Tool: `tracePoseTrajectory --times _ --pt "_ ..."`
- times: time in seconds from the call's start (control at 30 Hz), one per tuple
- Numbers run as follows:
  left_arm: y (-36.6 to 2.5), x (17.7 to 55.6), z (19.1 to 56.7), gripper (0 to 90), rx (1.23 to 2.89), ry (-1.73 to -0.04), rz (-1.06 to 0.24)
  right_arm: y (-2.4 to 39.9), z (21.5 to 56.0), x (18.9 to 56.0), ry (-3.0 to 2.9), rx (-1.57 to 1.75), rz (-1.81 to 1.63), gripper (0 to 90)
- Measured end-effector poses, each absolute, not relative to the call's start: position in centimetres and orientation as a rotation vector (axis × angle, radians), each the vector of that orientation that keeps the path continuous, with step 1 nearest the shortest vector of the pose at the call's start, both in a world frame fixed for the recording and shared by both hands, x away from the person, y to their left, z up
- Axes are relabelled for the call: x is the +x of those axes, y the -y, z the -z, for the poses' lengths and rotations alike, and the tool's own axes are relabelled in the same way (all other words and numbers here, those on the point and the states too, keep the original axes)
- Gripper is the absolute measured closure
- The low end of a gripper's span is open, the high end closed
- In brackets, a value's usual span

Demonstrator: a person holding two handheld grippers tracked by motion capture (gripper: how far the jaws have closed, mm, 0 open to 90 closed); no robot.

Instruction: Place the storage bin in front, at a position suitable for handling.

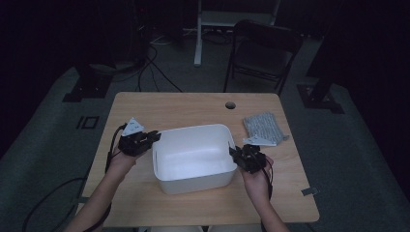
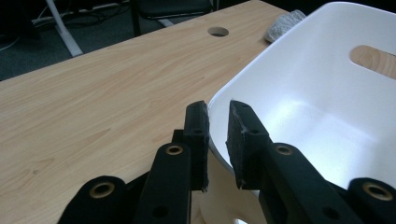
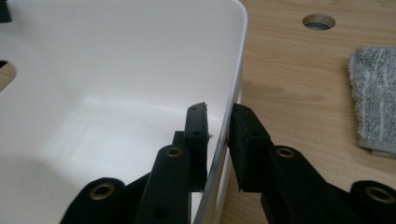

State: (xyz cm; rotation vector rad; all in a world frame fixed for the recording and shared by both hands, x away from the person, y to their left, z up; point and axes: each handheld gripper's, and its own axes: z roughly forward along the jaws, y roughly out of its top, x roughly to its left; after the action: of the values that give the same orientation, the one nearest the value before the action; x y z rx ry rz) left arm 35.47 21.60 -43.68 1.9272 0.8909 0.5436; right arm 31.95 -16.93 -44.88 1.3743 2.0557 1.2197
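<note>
An empty white plastic tub (image 1: pixel 193 157) with cut-out handles stands in the middle of the wooden table (image 1: pixel 169 108). My left gripper (image 1: pixel 153 137) is at the tub's left rim. In the left gripper view its jaws (image 2: pixel 218 106) straddle the thin wall of the tub (image 2: pixel 303 93), one pad inside and one outside, pressed onto it. My right gripper (image 1: pixel 234 151) is at the right rim. In the right gripper view it (image 3: pixel 218 108) clamps the wall of the tub (image 3: pixel 116 70) the same way.
A folded grey towel (image 1: pixel 263 126) lies on the table right of the tub, close to my right gripper, and appears again as the towel (image 3: pixel 373 102). A round cable hole (image 1: pixel 230 105) sits near the far edge. A dark chair (image 1: pixel 263 53) stands beyond the table.
</note>
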Motion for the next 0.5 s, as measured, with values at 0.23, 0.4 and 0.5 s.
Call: tracePoseTrajectory --times 0.23,0.4,0.5 --pt "-21.6 34.0 43.5 77.7 1.945 -0.879 -0.543 17.0 44.5 33.7 -2.076 1.345 -1.174 83.4" --pt "-21.8 33.8 43.5 77.8 1.926 -0.897 -0.5 17.2 44.2 35.1 -2.117 1.325 -1.158 85.0" --pt "-21.7 33.7 43.5 77.7 1.925 -0.895 -0.49 17.4 44.1 35.9 -2.138 1.314 -1.161 85.5"
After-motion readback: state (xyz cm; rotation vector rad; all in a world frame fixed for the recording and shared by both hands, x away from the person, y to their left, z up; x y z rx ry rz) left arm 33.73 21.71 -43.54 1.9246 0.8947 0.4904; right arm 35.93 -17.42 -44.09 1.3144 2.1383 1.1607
